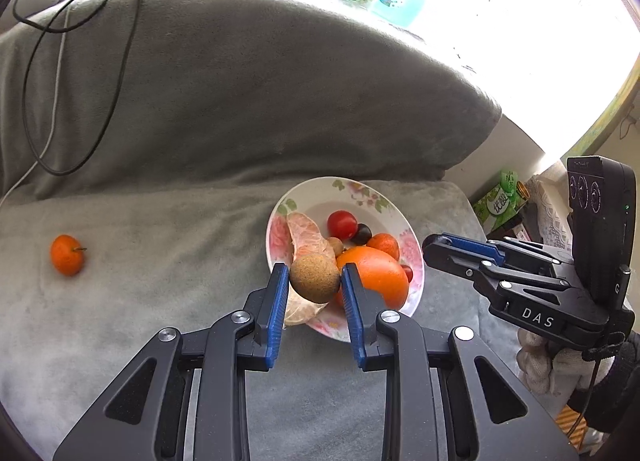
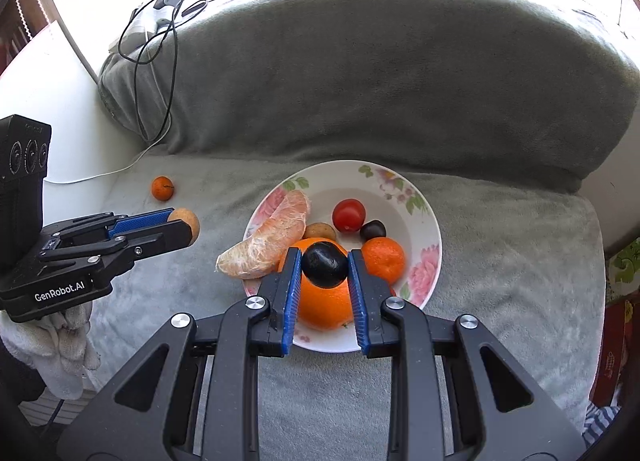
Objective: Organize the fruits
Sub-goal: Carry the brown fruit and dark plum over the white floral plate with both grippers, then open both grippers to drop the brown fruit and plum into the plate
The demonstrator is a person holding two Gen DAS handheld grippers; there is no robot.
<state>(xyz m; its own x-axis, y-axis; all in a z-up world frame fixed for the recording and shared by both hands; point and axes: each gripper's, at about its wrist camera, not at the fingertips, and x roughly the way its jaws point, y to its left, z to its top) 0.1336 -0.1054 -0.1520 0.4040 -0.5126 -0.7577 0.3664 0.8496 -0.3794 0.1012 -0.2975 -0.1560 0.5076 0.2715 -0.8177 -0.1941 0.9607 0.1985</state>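
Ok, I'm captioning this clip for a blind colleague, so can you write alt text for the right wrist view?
The right gripper holds a dark plum between its blue fingers above a floral plate of fruit on a grey blanket. At left, the left gripper holds a small brown fruit, and a tangerine lies alone on the blanket.
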